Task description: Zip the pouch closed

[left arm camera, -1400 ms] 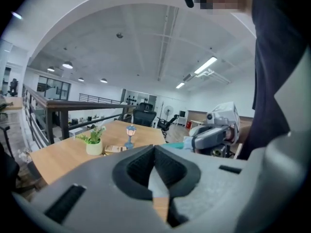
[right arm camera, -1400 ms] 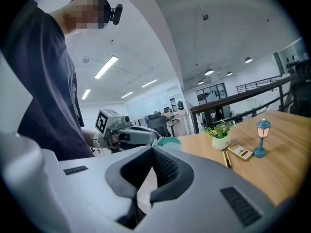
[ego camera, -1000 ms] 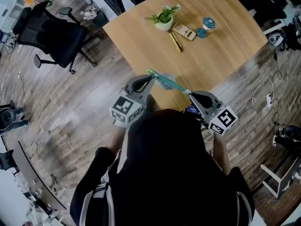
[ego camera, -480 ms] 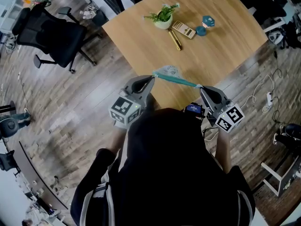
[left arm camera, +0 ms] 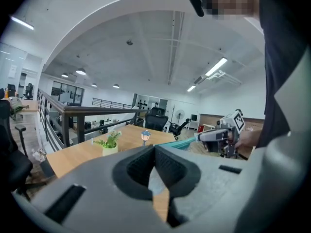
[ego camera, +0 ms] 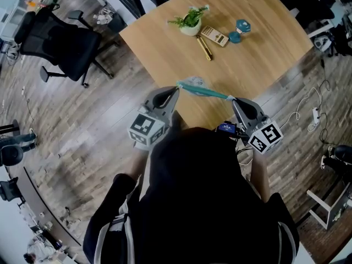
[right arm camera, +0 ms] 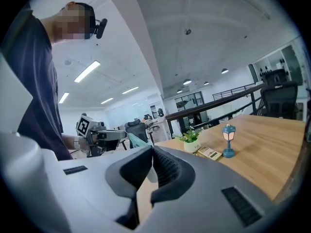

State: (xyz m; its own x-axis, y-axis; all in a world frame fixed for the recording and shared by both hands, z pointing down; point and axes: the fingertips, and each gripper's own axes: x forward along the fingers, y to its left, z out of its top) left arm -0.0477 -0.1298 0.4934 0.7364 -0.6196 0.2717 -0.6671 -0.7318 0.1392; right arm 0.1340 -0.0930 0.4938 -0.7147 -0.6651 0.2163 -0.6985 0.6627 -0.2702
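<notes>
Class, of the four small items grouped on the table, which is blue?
The little lantern, beside the calculator; the plant is green, the pen gold.

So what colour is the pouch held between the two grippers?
The see-through pouch is teal along its top edge, clearest in the head view.

I am counting one left gripper (ego camera: 176,88), one right gripper (ego camera: 234,100), one pouch (ego camera: 201,91), one bench (ego camera: 258,51), one potted plant (ego camera: 191,22), one calculator (ego camera: 215,36), one pen (ego camera: 204,47), one lantern (ego camera: 241,29), one chair (ego camera: 60,40).
</notes>
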